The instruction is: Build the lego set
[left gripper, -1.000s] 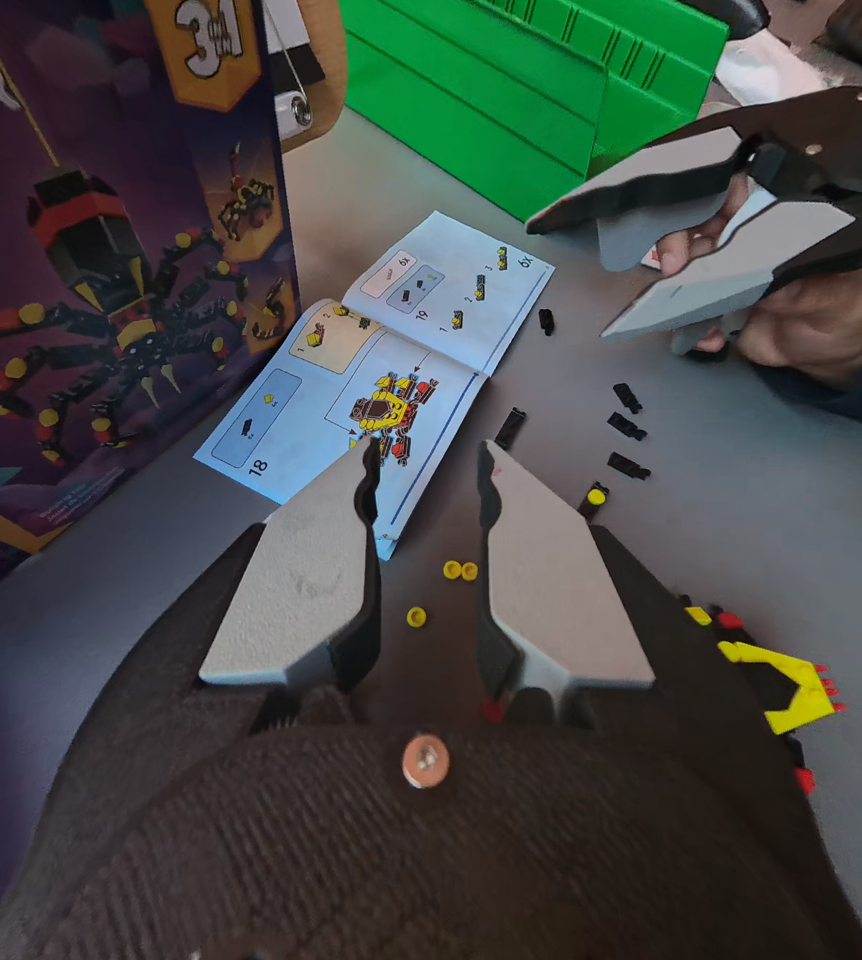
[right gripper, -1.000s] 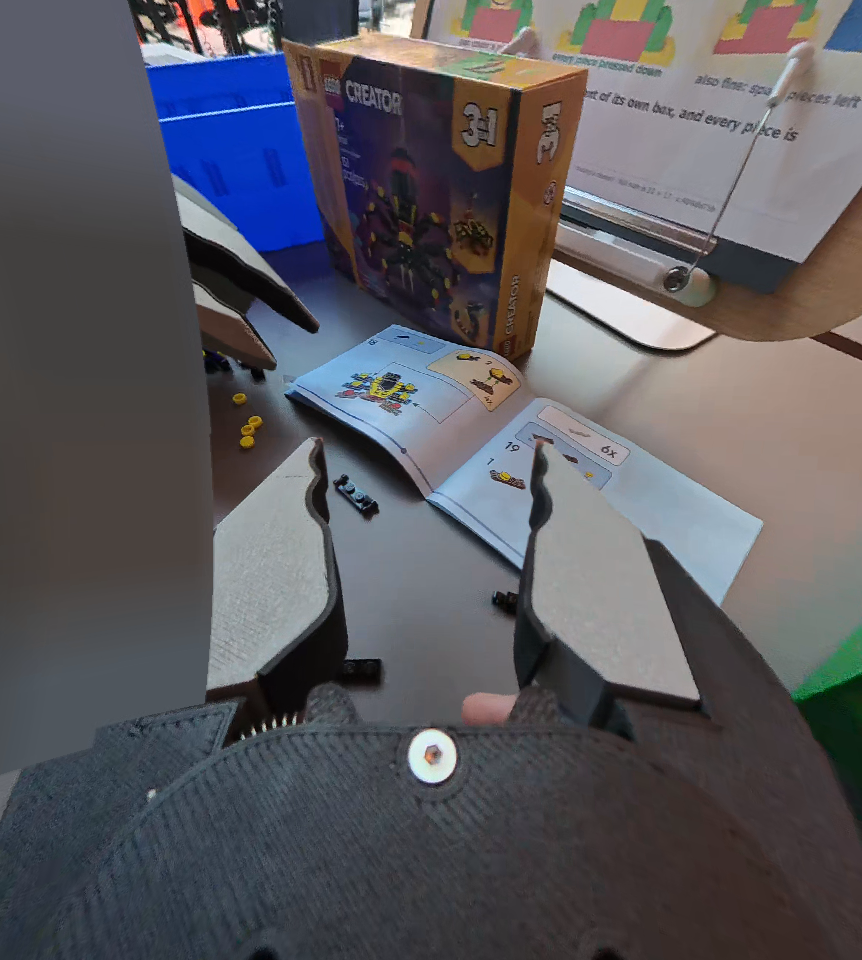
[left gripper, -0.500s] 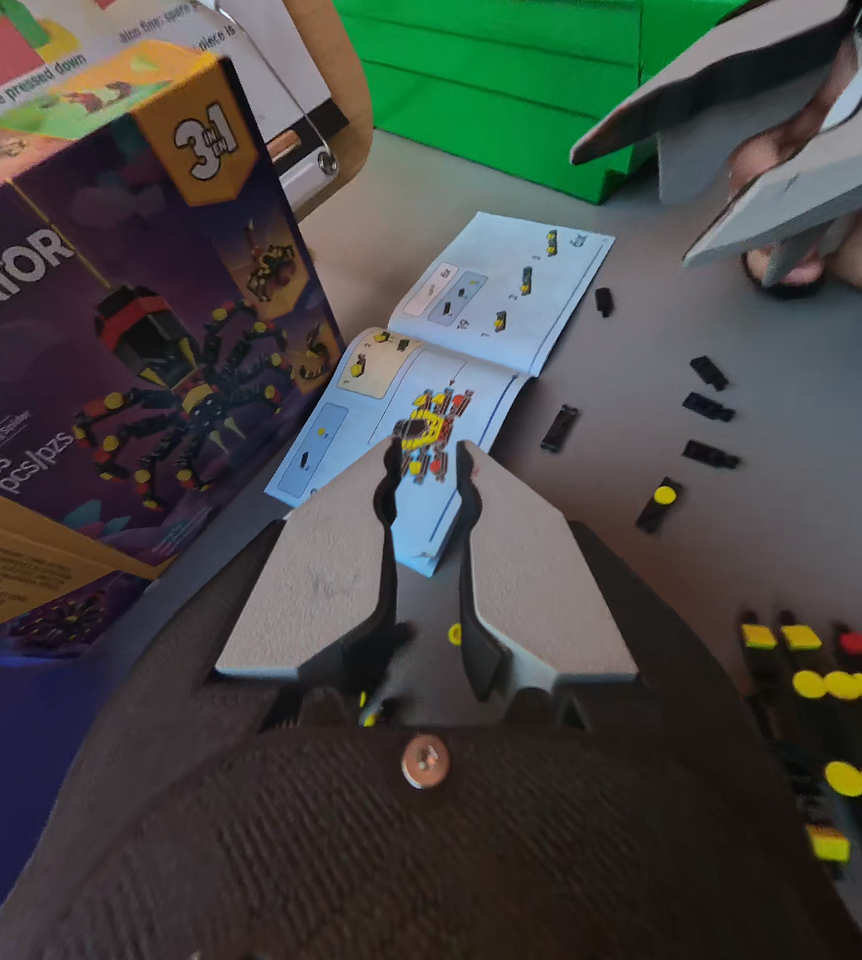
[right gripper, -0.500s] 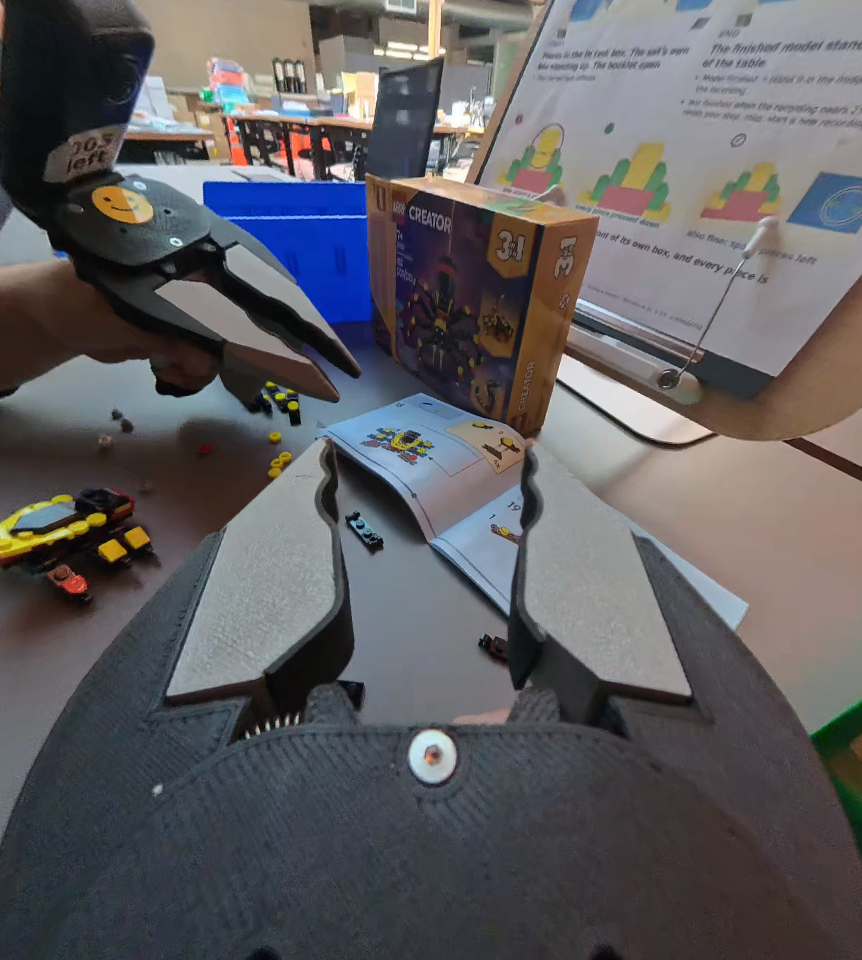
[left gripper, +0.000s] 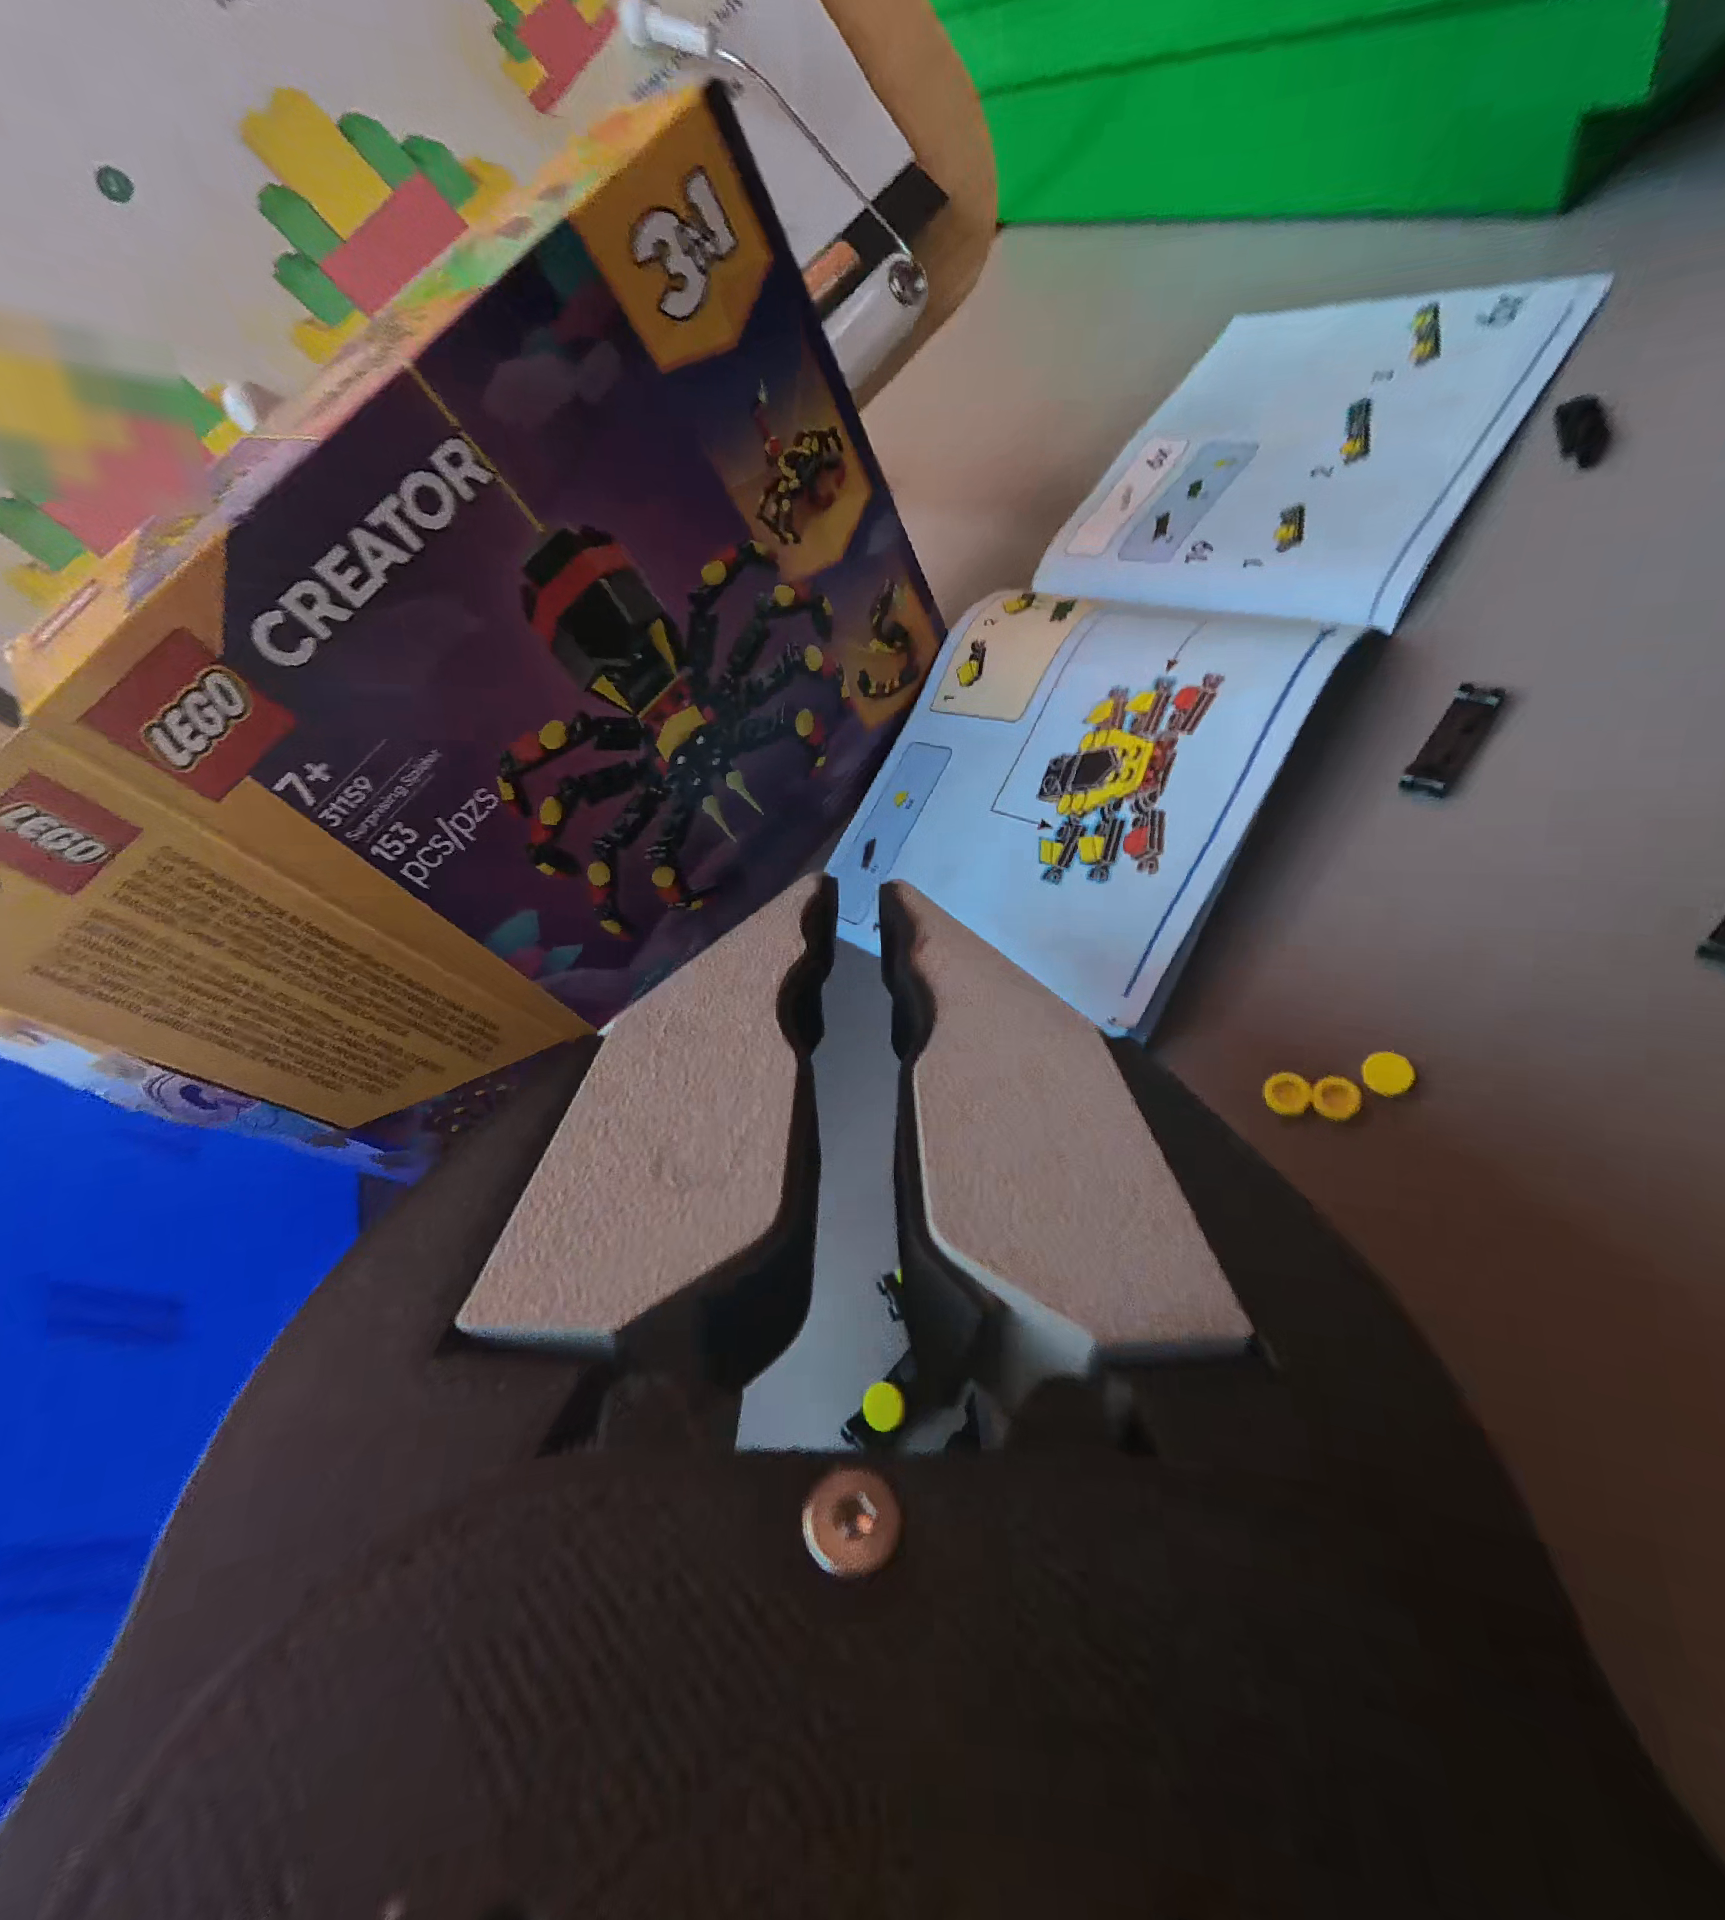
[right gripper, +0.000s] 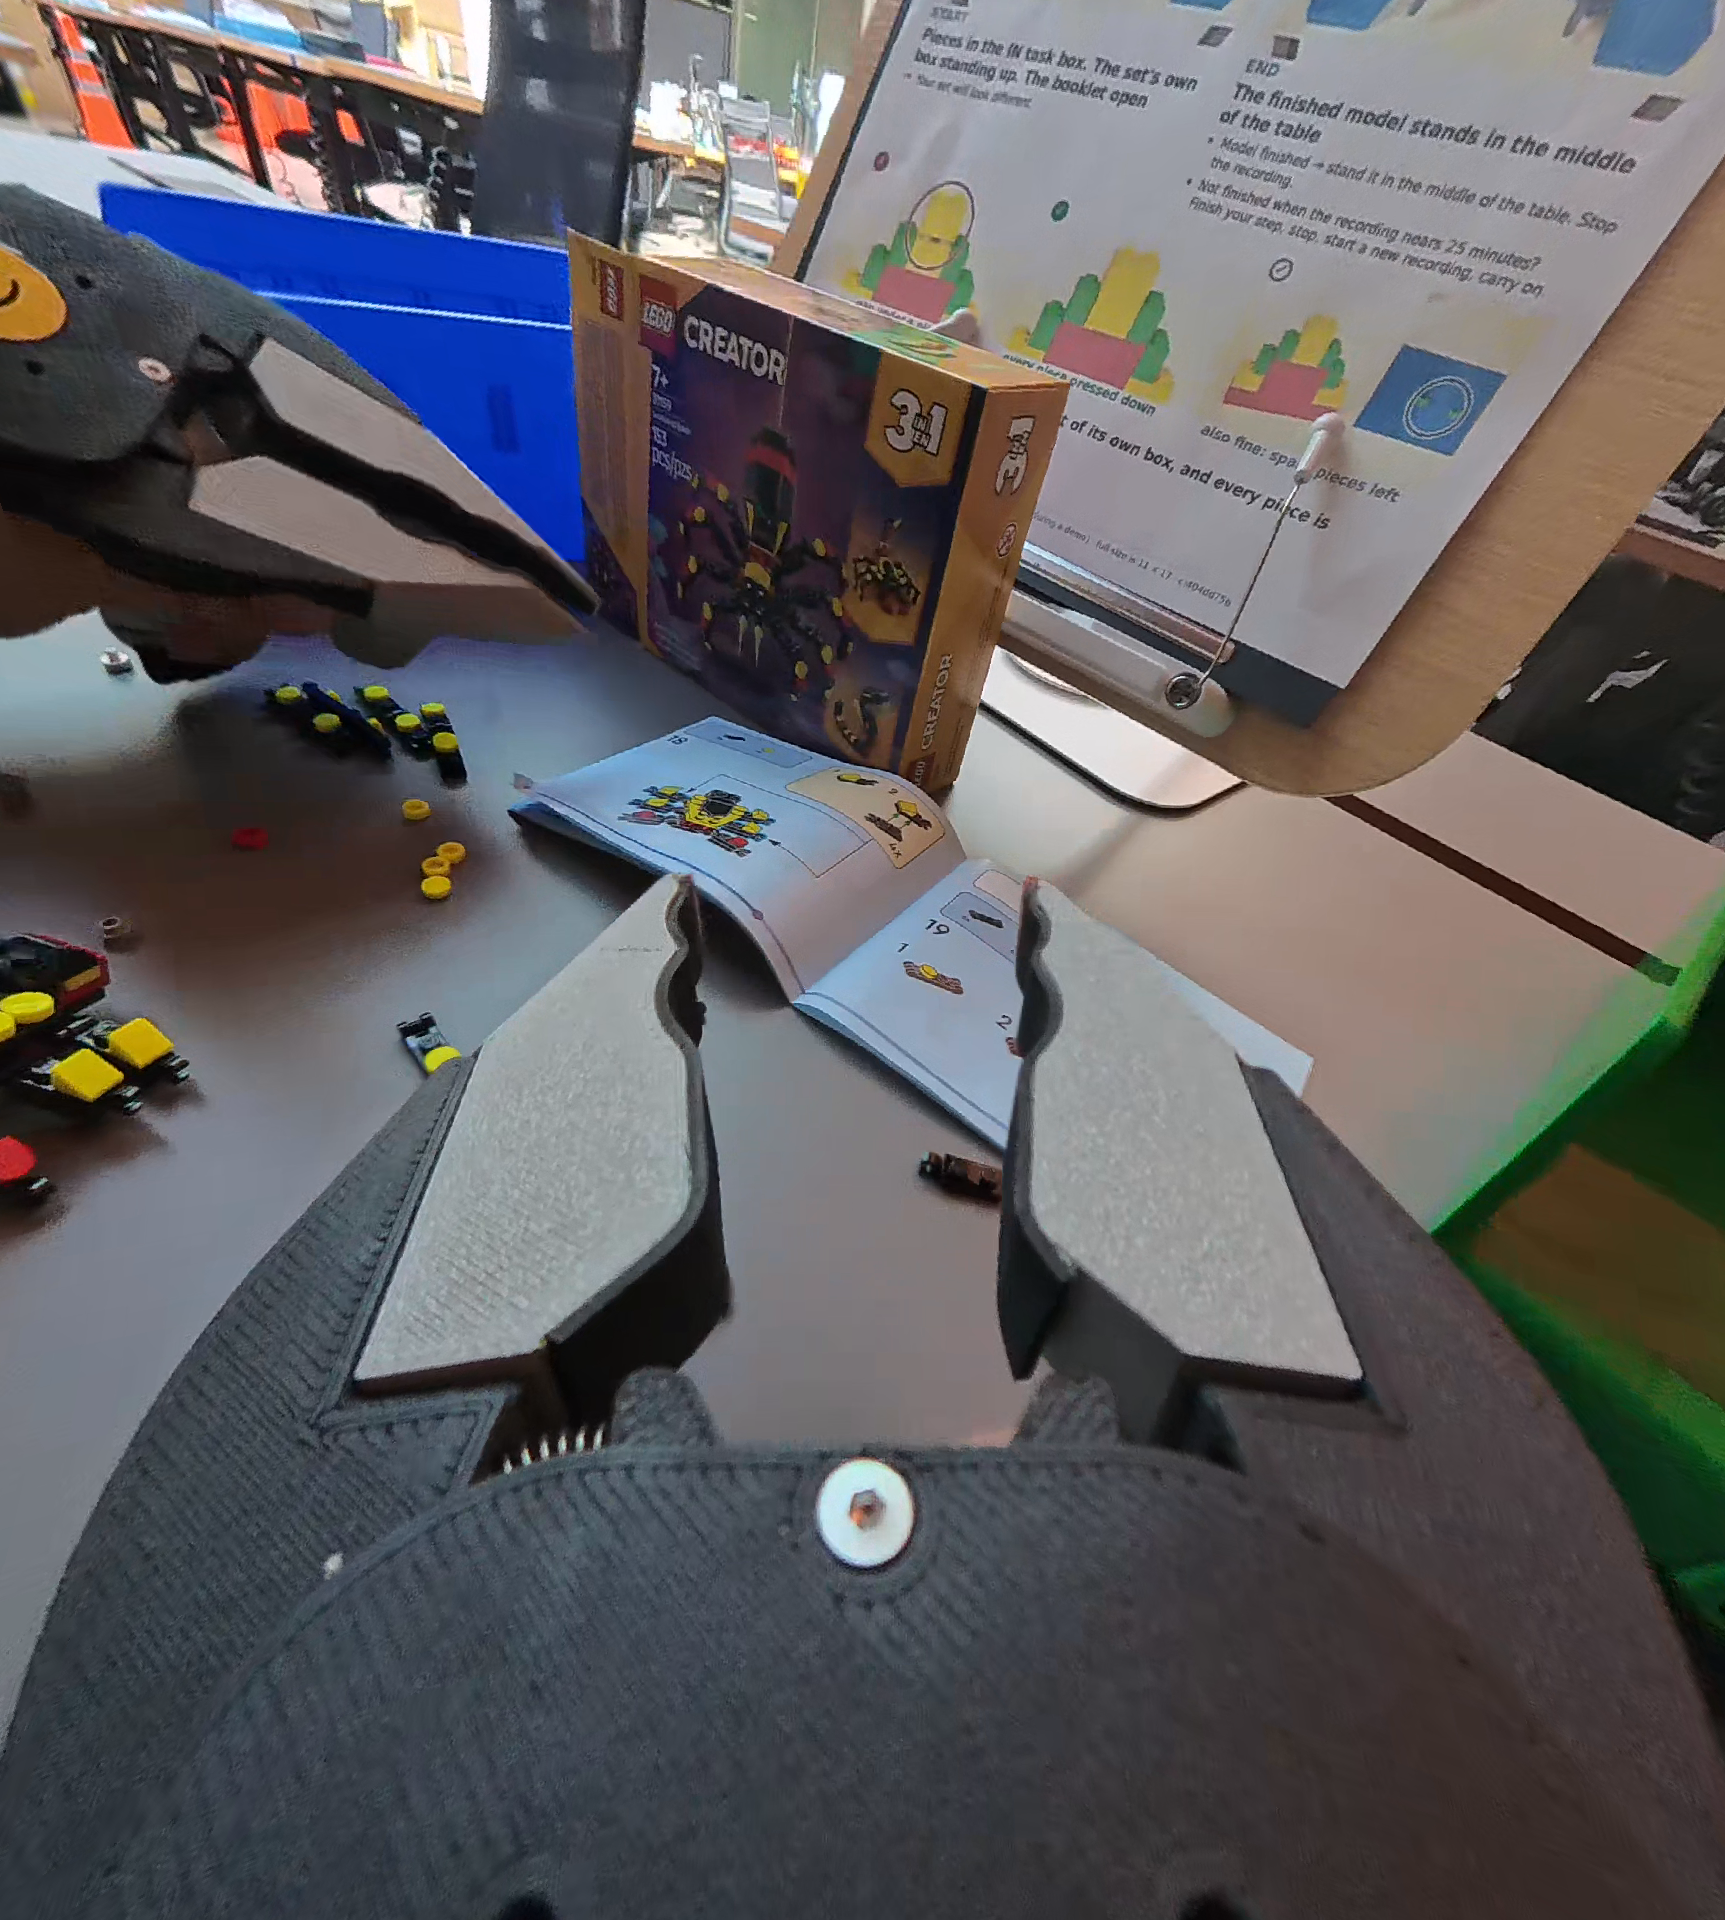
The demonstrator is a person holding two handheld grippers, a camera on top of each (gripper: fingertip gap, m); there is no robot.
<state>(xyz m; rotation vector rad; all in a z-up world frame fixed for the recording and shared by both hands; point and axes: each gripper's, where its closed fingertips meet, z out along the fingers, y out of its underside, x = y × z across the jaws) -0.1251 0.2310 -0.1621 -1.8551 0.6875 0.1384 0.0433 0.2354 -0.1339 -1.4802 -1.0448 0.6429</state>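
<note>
- Hovering above the table (left gripper: 1460, 1299), the left gripper (left gripper: 853, 914) had its fingers drawn to a thin slit with nothing seen between the tips; a second earlier the gap was clearly wider.
- Deep in that slit, near the hinge, a small black piece with a yellow stud (left gripper: 881, 1405) showed, but whether it was gripped or lay on the table below was hard to tell.
- Blur smeared the left wrist view, and the lego box (left gripper: 525, 665) now filled its upper left, tilted in the frame, where before only part of it showed.
- The right gripper (right gripper: 853, 899) was spread wide and empty, held over the table in front of the open booklet (right gripper: 816, 883); its spacing matched the earlier frames.
- Its right finger hid part of the booklet's near page, and a small dark piece (right gripper: 962, 1174) lay just beside that finger.
- Three yellow round studs (left gripper: 1336, 1086) lay near the booklet's corner.
- At the left edge of the right wrist view, the partly built model (right gripper: 16, 1039) in yellow, black and red sat on the table, cut off by the frame.
- The blue bin (right gripper: 422, 343) stood behind the box, and the green bin (right gripper: 1668, 1299) was blurred at right.
</note>
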